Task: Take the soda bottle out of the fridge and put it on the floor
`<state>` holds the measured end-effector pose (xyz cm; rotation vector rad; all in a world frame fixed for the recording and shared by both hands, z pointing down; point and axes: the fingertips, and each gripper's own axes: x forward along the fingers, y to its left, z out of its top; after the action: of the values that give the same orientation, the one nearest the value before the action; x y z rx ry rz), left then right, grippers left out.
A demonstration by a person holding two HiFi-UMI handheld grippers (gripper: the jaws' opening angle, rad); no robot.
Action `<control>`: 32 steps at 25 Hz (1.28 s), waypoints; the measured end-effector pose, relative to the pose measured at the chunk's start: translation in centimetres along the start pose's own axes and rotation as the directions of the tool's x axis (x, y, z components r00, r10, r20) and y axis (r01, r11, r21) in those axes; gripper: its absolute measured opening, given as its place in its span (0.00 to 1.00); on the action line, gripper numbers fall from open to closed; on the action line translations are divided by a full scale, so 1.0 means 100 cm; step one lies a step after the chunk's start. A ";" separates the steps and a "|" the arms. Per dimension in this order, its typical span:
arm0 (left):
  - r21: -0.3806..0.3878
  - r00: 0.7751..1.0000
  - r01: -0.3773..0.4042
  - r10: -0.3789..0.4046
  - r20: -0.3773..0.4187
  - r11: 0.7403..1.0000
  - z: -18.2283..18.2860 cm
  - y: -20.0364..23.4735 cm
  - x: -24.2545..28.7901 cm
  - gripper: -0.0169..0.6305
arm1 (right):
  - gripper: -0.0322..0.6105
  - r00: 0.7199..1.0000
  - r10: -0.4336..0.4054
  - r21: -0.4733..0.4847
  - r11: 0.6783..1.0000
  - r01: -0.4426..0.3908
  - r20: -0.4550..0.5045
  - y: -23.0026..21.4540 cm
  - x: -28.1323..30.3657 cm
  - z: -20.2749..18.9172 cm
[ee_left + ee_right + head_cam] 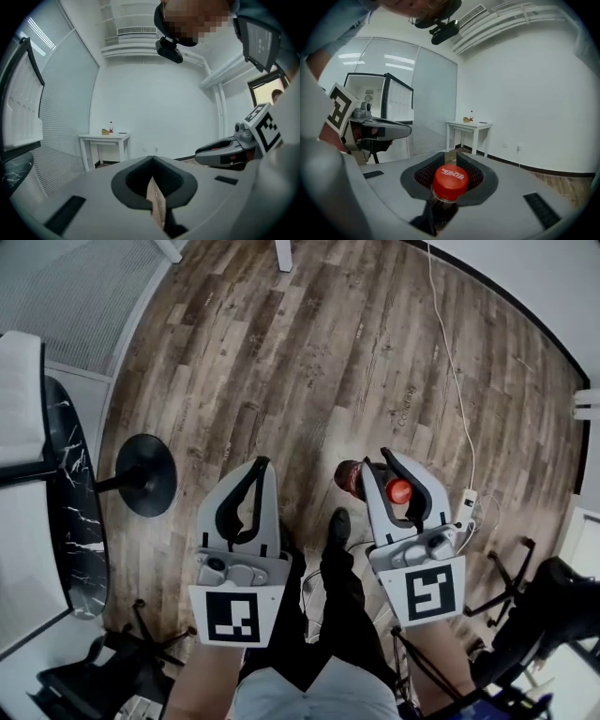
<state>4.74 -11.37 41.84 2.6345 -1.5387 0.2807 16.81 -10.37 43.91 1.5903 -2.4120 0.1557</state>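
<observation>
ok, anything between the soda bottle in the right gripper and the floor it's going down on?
Nothing visible. The right gripper holds the soda bottle by the neck over bare wooden floor. The person's shoe lies just left of it and a white power strip right, both off to the side.

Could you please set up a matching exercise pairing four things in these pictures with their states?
Things:
1. soda bottle
2. left hand-held gripper
3. right hand-held gripper
4. white table

States:
A. jaws together, nothing between them
B. stands across the room
C. shut around a neck
D. red-capped, dark inside

Pairs: 1-D, 2-A, 3-C, 4-B
</observation>
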 end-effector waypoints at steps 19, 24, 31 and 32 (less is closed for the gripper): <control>-0.009 0.994 0.073 -0.074 -0.079 0.997 -0.186 -0.008 0.040 0.05 | 0.19 0.994 -0.047 0.028 0.998 0.050 -0.095 0.011 0.038 -0.204; 0.015 0.990 0.105 -0.103 -0.100 0.994 -0.225 -0.014 0.044 0.05 | 0.19 0.991 -0.059 0.040 0.997 0.064 -0.120 0.013 0.043 -0.249; -0.023 0.987 0.105 -0.107 -0.117 0.994 -0.274 -0.010 0.049 0.05 | 0.19 0.983 -0.045 0.051 0.997 0.055 -0.178 0.022 0.046 -0.308; -0.024 0.987 0.104 -0.106 -0.120 0.994 -0.281 -0.010 0.050 0.05 | 0.19 0.983 -0.045 0.049 0.997 0.055 -0.178 0.022 0.049 -0.314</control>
<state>4.66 -10.71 70.43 2.6203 -1.3544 0.4088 17.57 -6.80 75.60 1.5862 -2.2488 0.3395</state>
